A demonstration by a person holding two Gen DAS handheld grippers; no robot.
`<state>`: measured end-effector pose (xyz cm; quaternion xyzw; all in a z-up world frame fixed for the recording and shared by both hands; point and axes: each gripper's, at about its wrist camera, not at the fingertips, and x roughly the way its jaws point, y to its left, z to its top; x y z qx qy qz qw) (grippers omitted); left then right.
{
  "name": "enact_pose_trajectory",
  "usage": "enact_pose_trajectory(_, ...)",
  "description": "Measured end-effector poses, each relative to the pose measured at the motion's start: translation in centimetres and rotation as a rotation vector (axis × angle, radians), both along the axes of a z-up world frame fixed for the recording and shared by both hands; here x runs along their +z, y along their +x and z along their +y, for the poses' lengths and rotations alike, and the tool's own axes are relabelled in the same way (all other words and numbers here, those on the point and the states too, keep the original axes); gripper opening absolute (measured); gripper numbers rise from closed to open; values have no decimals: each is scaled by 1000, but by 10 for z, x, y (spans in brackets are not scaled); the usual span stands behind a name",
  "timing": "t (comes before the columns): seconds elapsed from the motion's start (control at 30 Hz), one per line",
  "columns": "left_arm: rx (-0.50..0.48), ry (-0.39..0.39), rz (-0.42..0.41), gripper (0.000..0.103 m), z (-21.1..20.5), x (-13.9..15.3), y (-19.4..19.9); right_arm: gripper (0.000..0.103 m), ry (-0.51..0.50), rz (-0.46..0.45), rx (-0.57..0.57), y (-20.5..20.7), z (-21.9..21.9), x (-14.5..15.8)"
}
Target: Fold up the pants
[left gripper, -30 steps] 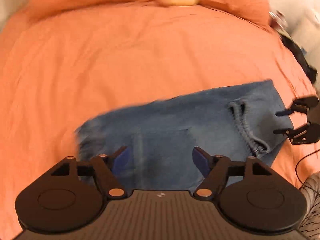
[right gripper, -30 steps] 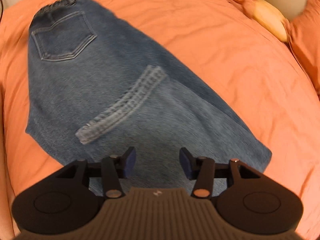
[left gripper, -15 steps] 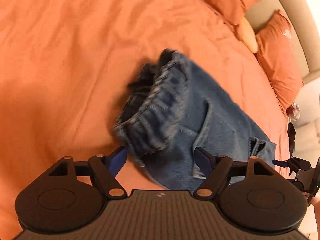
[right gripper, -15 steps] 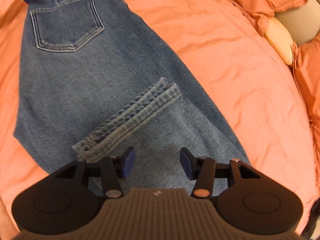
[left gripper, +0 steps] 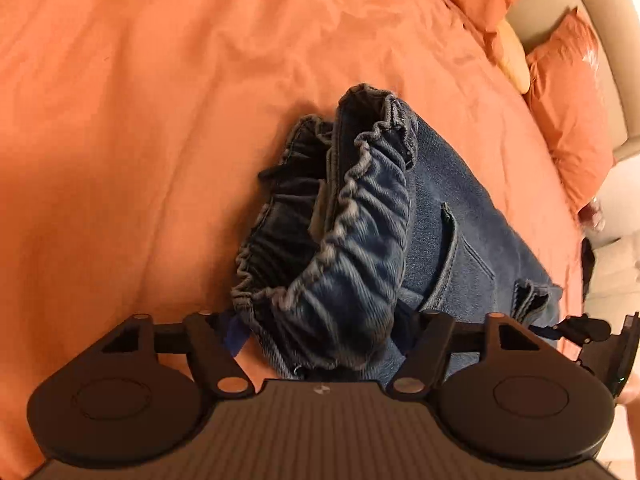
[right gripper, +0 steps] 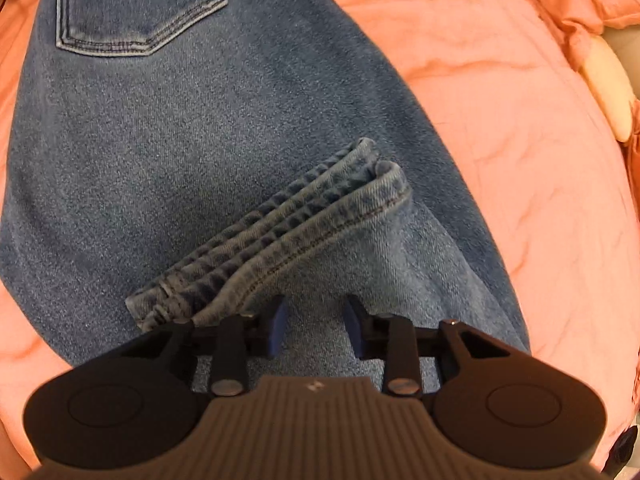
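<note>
Pants [right gripper: 168,168] lie half-folded on the orange bed [left gripper: 140,120]. Left tool [left gripper: 320,332] is closing around the bunched waistband [left gripper: 348,248] between its jaws; right tool [right gripper: 316,324] is closing just above the cuffs' fold — both after grip points for the next fold, neither clamped yet.

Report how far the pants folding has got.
Done: the jeans lie on the orange bedcover, leg hems already brought up over the thighs below the back pocket.
In hand: the left gripper is closing around the elastic waistband; the right gripper is closing over the folded legs, pads not yet pinching.
Left: at least one more fold and flattening.
</note>
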<state>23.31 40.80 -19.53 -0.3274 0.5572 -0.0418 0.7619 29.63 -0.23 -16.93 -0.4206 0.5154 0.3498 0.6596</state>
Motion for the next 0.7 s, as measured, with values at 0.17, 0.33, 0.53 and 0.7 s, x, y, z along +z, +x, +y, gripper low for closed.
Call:
enact_pose_trajectory(0.17,-36,84,-25,58,-15,13,-3,31,-6,0,18,3,4,0)
enact_pose_trajectory(0.33,-71,197,-103,44,-41,51,-7,31,17,1,-1,0,-1,1)
enact_pose_trajectory(0.53,-109,263,-218,39,-76,116,-12,30,41,-12,-17,-4,-16,3)
enact_pose_trajectory(0.7,-187,278,-326,37,-126,169,-11,30,67,-9,-39,-5,-25,2)
